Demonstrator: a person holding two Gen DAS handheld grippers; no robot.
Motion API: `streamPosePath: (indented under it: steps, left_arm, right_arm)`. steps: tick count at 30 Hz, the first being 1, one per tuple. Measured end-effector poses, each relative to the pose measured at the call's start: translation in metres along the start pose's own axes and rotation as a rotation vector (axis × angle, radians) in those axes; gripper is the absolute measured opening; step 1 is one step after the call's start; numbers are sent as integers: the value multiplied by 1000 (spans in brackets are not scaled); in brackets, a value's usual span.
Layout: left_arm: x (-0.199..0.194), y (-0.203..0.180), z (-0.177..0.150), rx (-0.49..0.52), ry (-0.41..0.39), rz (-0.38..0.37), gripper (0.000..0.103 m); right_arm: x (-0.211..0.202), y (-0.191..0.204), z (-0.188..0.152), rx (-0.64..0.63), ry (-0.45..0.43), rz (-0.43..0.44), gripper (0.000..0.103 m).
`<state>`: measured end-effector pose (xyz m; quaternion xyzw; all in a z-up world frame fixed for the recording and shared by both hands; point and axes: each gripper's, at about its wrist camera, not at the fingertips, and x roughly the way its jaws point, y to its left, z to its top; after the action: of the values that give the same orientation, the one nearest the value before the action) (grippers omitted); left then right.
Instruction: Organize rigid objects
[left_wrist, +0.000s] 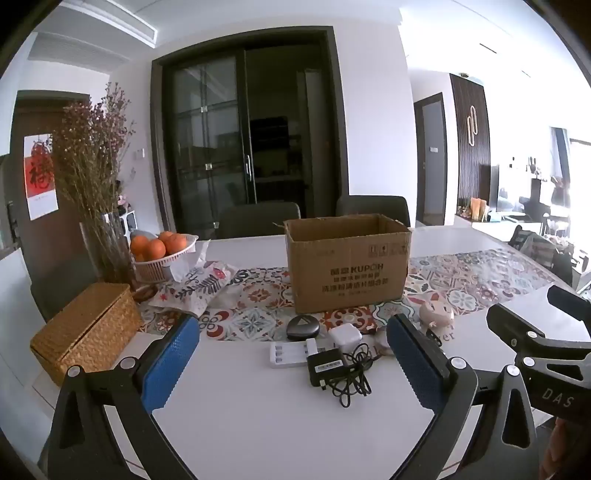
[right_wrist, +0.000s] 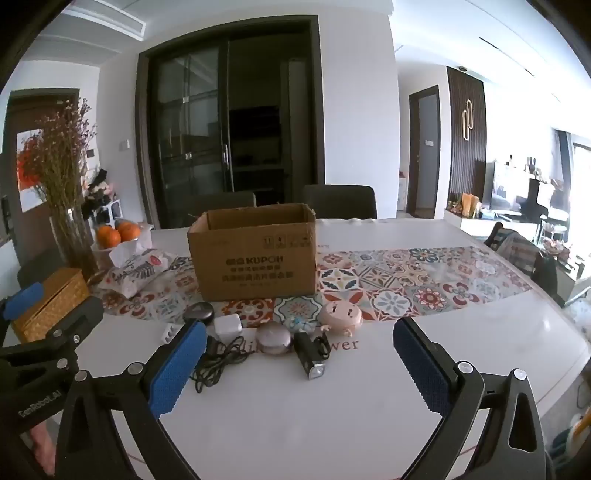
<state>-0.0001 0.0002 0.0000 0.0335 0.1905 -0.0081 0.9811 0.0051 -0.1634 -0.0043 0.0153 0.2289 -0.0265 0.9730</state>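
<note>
An open cardboard box (left_wrist: 347, 262) (right_wrist: 255, 254) stands on the patterned runner. In front of it on the white table lie small items: a black oval case (left_wrist: 301, 327) (right_wrist: 198, 312), a white charger cube (left_wrist: 344, 334) (right_wrist: 226, 325), a white battery charger (left_wrist: 291, 353), a black adapter with cable (left_wrist: 332, 369) (right_wrist: 218, 356), a grey round case (right_wrist: 273, 338), a black flashlight (right_wrist: 309, 356) and a pink round gadget (left_wrist: 436, 314) (right_wrist: 340, 314). My left gripper (left_wrist: 295, 365) is open and empty, short of the adapter. My right gripper (right_wrist: 297, 365) is open and empty, just short of the flashlight.
A woven basket (left_wrist: 85, 332) (right_wrist: 51, 302), a glass vase of dried flowers (left_wrist: 107, 251) (right_wrist: 74, 243), a bowl of oranges (left_wrist: 162, 254) and a patterned tissue pouch (left_wrist: 199, 288) (right_wrist: 136, 271) crowd the left side. Two chairs (left_wrist: 373, 210) stand behind the table.
</note>
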Motion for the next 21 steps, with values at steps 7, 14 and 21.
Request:
streamPosePath:
  steps: [7, 14, 21]
  left_arm:
    - [1, 2, -7, -9, 19, -5, 103]
    - [3, 4, 0, -3, 19, 10, 103]
    - [1, 1, 0, 2, 12, 11, 103]
  right_arm:
    - [1, -1, -2, 1, 8, 4, 102]
    - [2, 0, 2, 1, 2, -7, 102]
    - [2, -1, 1, 6, -2, -11, 102]
